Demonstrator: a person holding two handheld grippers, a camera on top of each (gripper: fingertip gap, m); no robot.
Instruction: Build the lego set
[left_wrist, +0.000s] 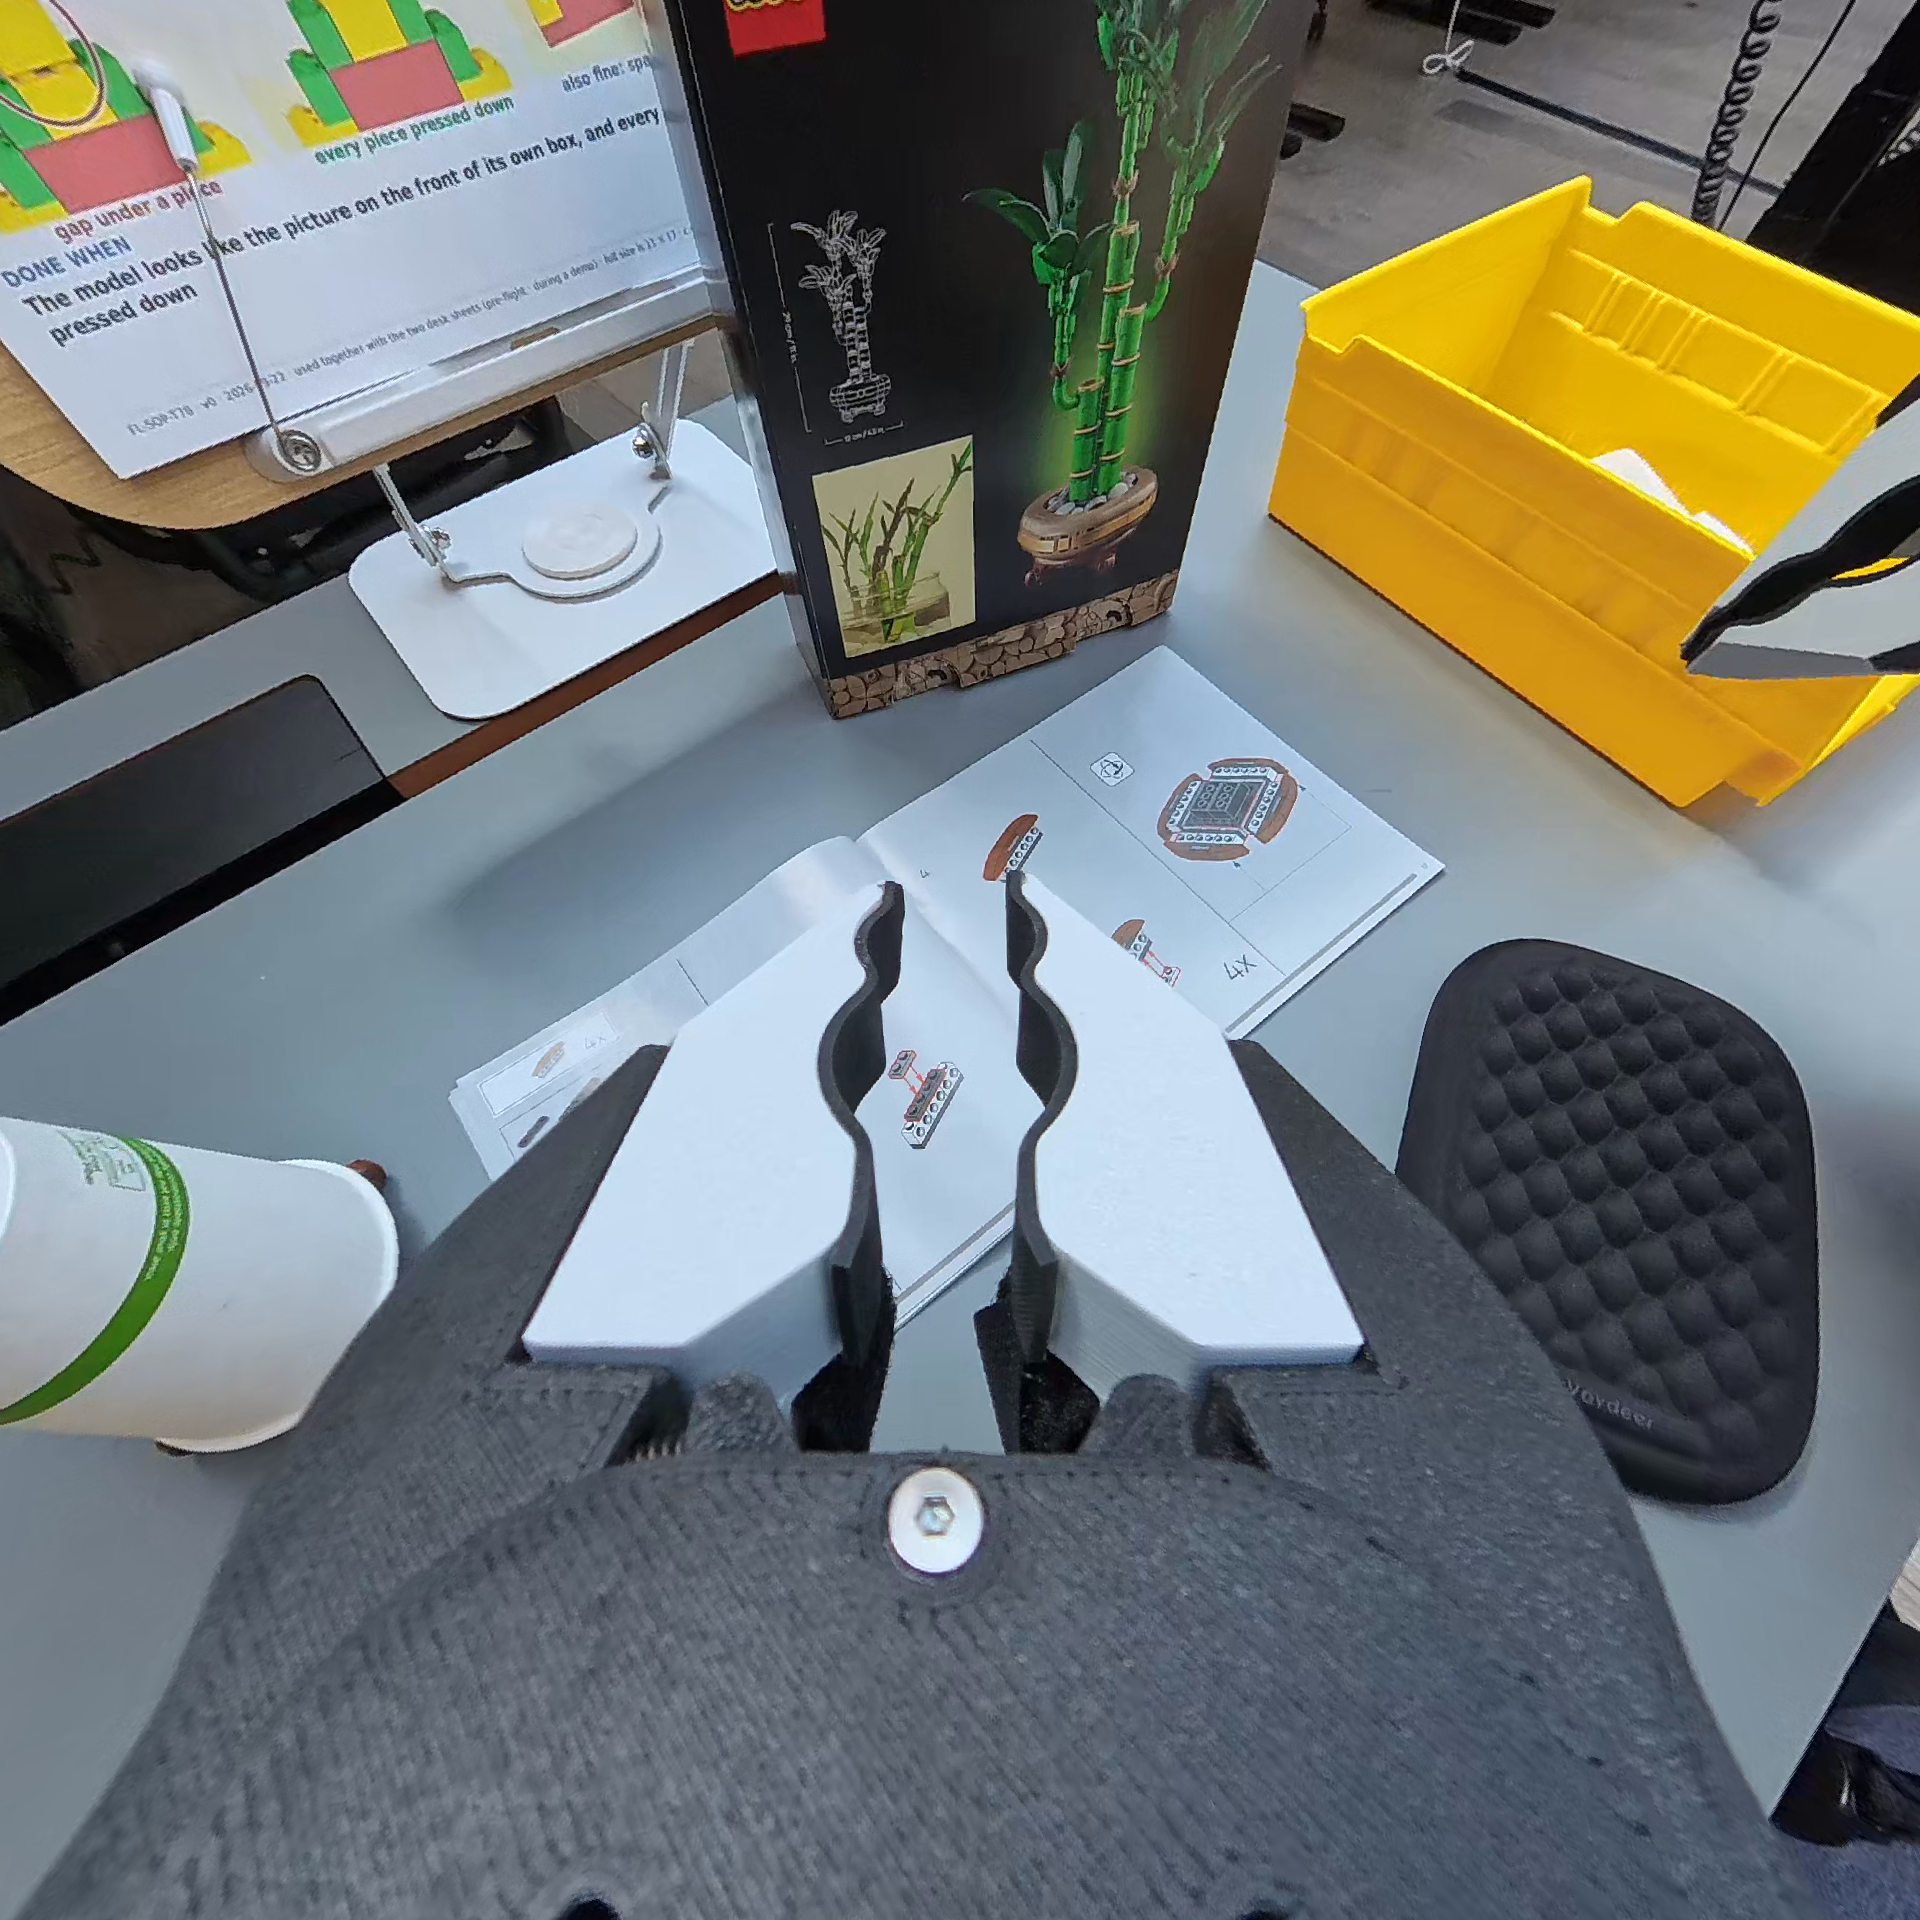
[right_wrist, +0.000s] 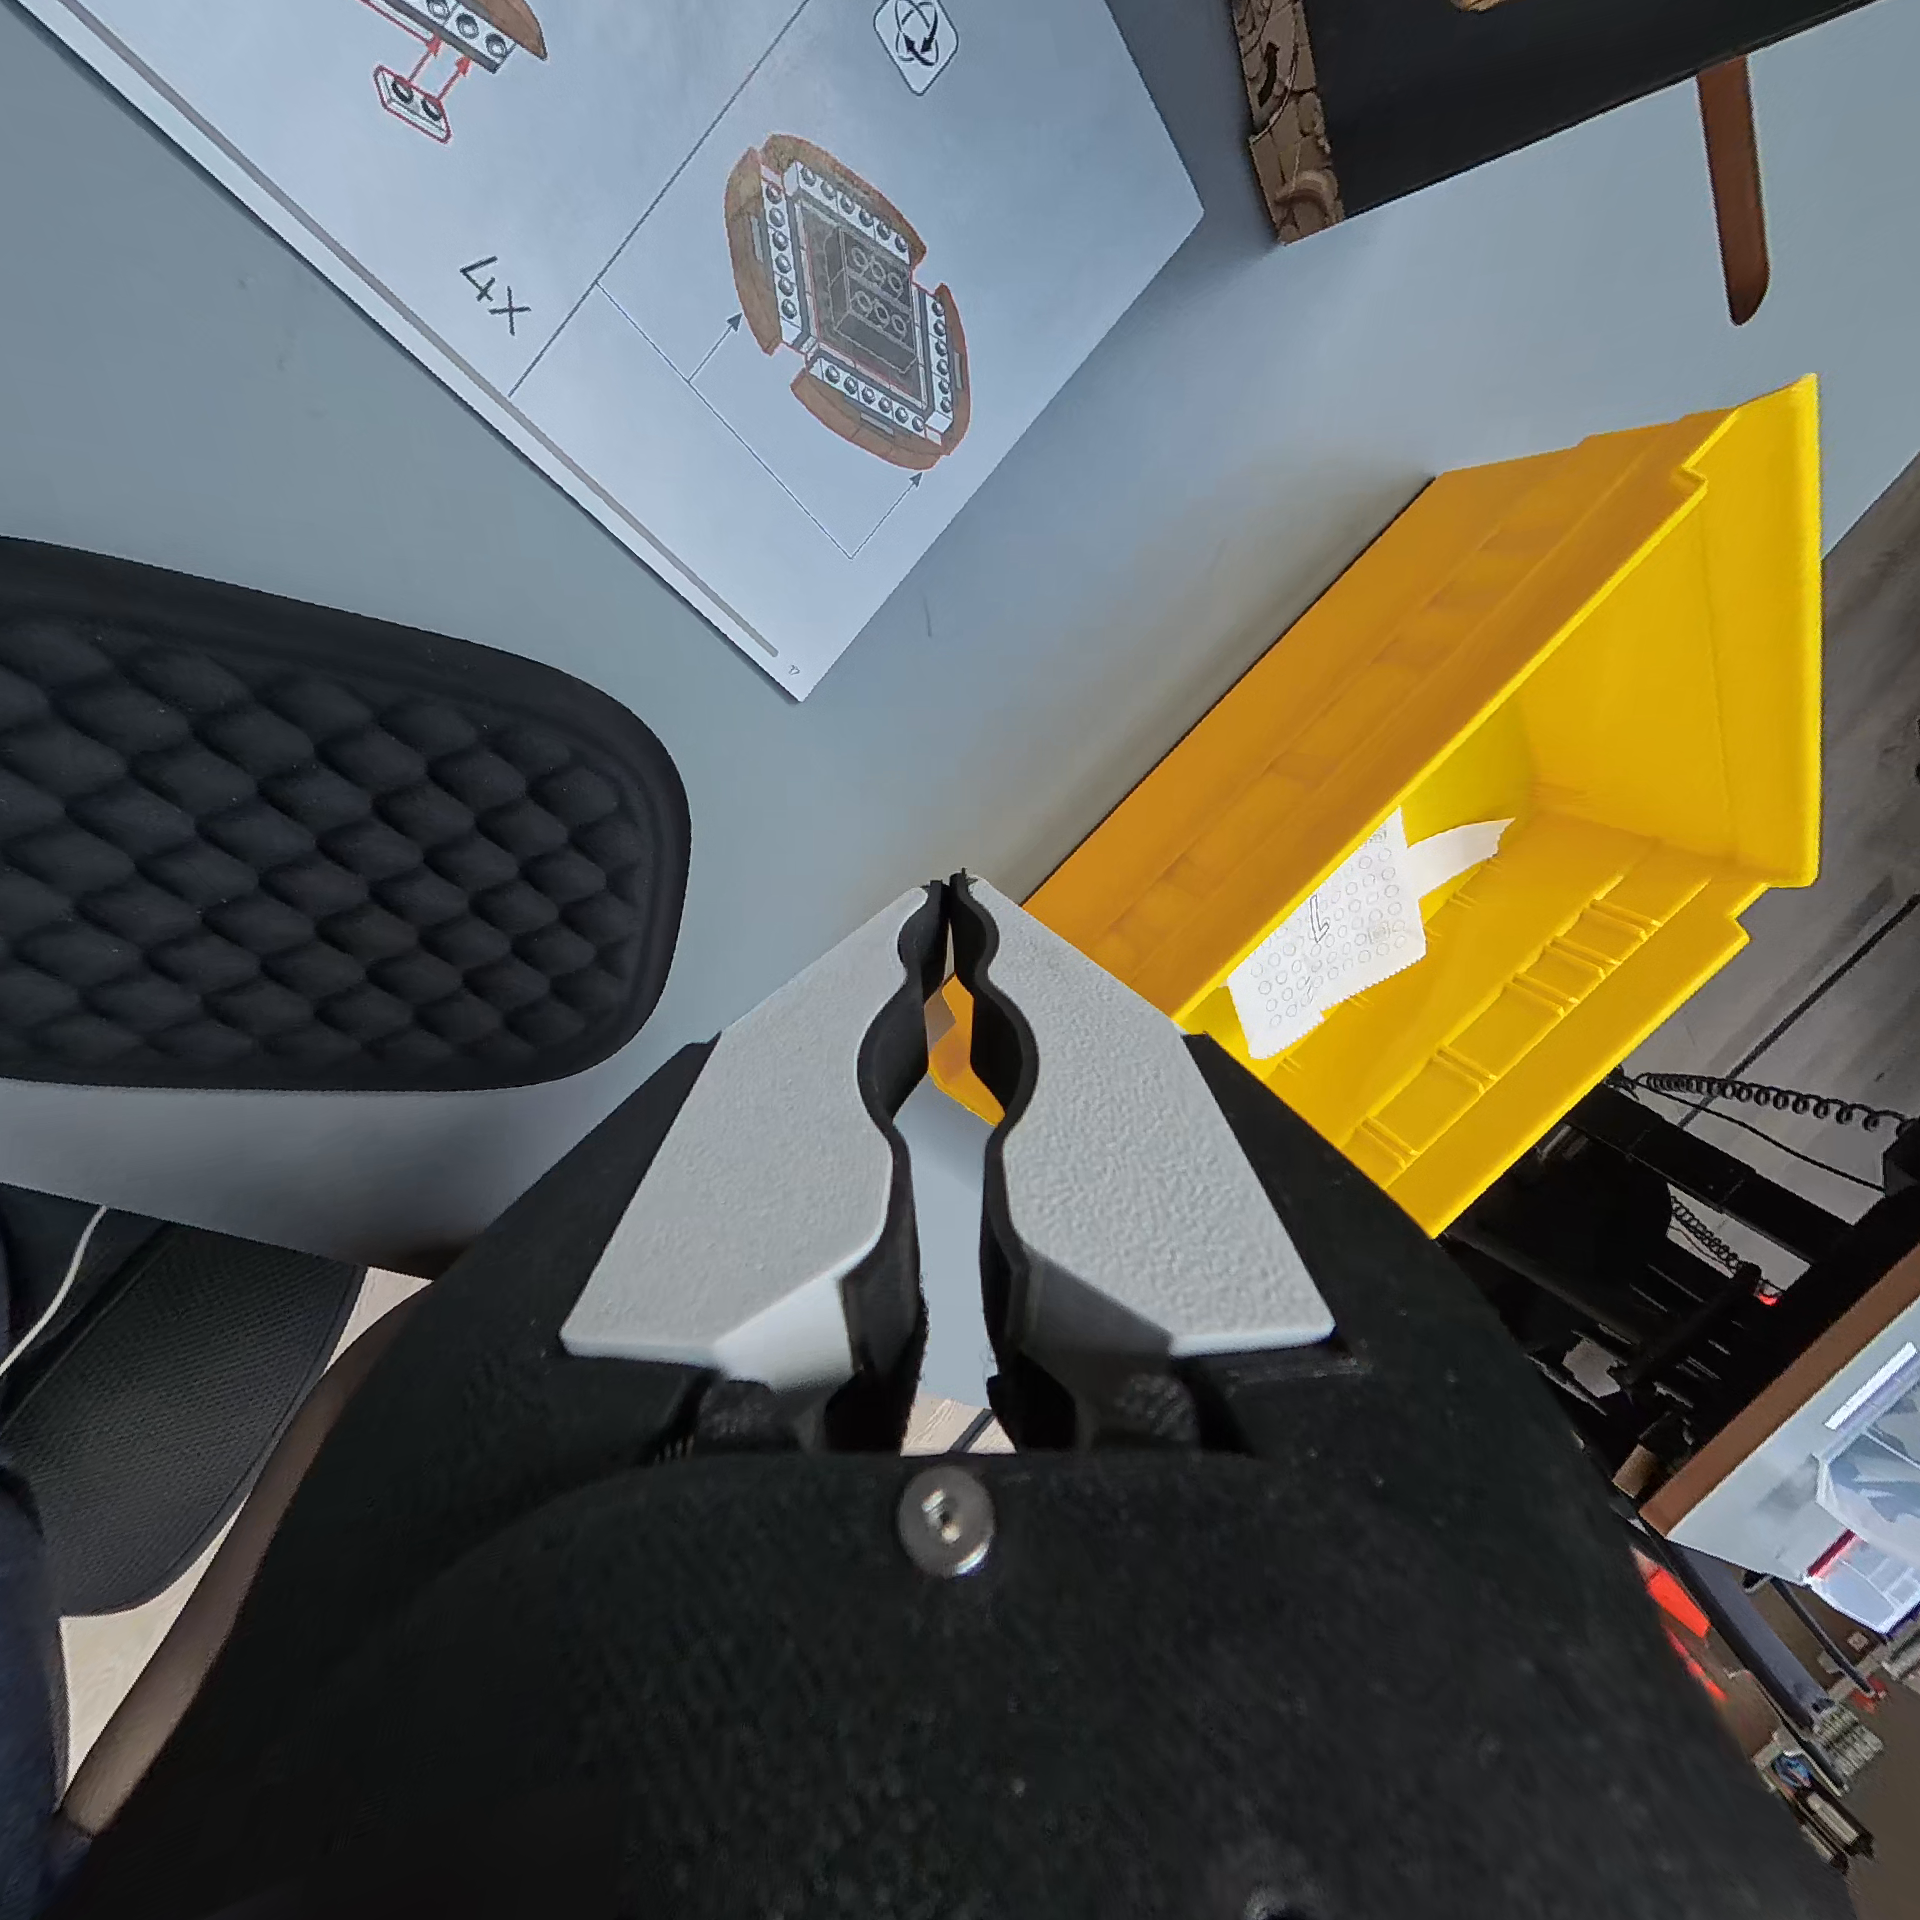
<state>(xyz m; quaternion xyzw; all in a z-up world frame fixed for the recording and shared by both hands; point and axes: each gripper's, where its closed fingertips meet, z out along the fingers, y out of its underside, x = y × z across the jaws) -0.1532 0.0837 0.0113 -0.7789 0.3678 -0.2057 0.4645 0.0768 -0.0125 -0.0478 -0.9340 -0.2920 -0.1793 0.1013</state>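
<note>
My left gripper (left_wrist: 951, 888) is open and empty, hovering over the open instruction booklet (left_wrist: 1195, 831) on the grey table. My right gripper (right_wrist: 952, 883) is shut with its tips touching, and I see nothing held in it. It hangs at the near corner of the yellow bin (right_wrist: 1507, 727) and shows in the left wrist view (left_wrist: 1696, 657) over the bin's front wall (left_wrist: 1507, 582). A white perforated paper bag (right_wrist: 1325, 935) lies inside the bin. The black set box (left_wrist: 987, 312) with a bamboo picture stands upright behind the booklet. No loose bricks are clearly visible.
A black quilted pad (left_wrist: 1621, 1216) lies right of the booklet, also in the right wrist view (right_wrist: 312, 831). A white paper cup (left_wrist: 156, 1278) lies at the left, something small and brown (left_wrist: 369, 1174) behind it. A sheet holder (left_wrist: 312, 208) stands back left. The table edge (left_wrist: 1829, 1662) runs near right. Some 25 cm of space lies between my two pairs of fingers.
</note>
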